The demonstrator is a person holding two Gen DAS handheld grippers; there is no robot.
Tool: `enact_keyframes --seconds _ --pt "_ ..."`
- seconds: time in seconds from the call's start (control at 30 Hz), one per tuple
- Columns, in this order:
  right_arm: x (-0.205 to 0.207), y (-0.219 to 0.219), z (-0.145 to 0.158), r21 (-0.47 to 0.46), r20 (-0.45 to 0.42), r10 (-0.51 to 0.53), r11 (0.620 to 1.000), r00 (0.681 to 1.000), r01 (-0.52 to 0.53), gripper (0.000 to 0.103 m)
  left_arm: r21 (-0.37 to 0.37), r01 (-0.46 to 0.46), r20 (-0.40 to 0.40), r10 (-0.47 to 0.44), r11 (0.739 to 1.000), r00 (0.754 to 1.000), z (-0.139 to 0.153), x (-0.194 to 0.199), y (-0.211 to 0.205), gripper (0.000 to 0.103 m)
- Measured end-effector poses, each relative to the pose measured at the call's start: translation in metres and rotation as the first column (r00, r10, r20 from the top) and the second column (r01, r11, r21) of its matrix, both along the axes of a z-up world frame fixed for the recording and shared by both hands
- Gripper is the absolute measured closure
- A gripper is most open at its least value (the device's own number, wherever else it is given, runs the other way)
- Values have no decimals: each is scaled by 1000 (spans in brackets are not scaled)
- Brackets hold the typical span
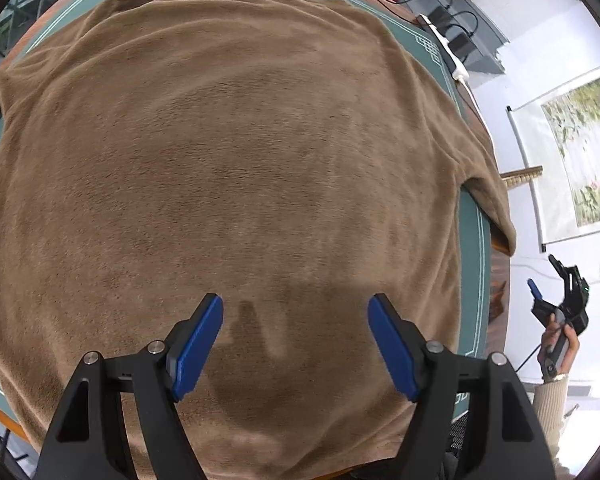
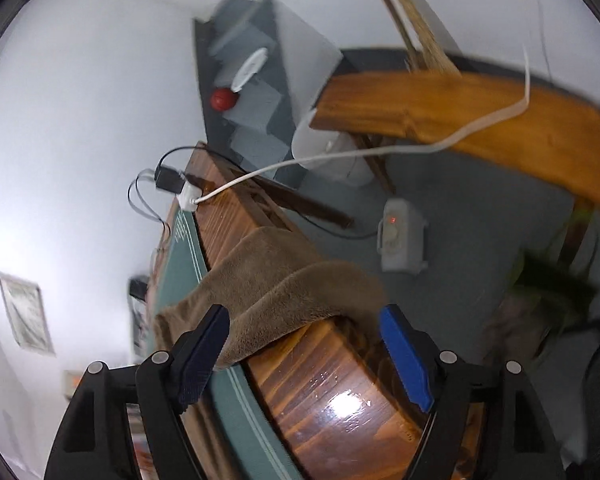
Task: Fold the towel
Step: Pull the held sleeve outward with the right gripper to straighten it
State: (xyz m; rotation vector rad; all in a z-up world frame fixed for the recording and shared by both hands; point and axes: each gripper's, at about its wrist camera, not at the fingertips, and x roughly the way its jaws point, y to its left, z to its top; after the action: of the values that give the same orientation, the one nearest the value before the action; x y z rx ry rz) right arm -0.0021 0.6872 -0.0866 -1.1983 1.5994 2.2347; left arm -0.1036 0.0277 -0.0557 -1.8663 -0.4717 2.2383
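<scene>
Both tongs stand wide open with nothing between their blue pads. Left tongs point(image 1: 295, 344) hang over the towel point(image 1: 228, 168), which spreads flat under and ahead of them across nearly the whole mat point(image 1: 470, 240); their shadow falls on the pile just ahead of the pads. To the right of these tongs one towel corner droops over the table point(image 1: 500, 276) rim. Farther right, off the table, the right tongs point(image 1: 556, 292) show in the left wrist view, raised in a hand point(image 1: 558, 348) with a ribbed sleeve point(image 1: 550, 404) below it.

Right tongs point(image 2: 304, 354) sit at the table's rim point(image 2: 340, 392), tilted steeply. Just ahead of them that draped corner point(image 2: 284, 292) hangs over the glossy wood, its lower edge close to the left pad point(image 2: 200, 356); whether it touches the pad cannot be told, as the view is blurred. Beyond the corner, along the rim, a white power strip point(image 2: 188, 196) holds a black plug point(image 2: 170, 179), and a white cable point(image 2: 340, 154) runs off to the right. On the floor point(image 2: 460, 208), ahead and right of the tongs, stands a small white heater point(image 2: 402, 240) with a red light. A red ball point(image 2: 222, 99) lies far ahead by the wall.
</scene>
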Motion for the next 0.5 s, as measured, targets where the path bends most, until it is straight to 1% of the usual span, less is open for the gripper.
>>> enact_keyframes --seconds 0.07,0.17,0.23,0.33,0.5 --pt "3 7 -17 -82 19 -29 996 999 31 23 -2 -2 4 2 1000 1000 1 1 1 24" --pt "-3 11 -40 -179 50 -36 983 998 45 23 -3 -9 2 9 1000 1000 3 3 0 24" --pt "-9 11 -55 -241 75 -41 969 996 58 23 -11 -26 2 26 1000 1000 3 6 -6 24" --pt "-18 9 -77 -337 106 -62 937 992 95 23 -22 -57 5 57 998 998 4 9 -15 24" --pt "-34 0 -102 -409 144 -72 904 987 125 23 -36 -106 9 106 994 994 6 14 -30 24"
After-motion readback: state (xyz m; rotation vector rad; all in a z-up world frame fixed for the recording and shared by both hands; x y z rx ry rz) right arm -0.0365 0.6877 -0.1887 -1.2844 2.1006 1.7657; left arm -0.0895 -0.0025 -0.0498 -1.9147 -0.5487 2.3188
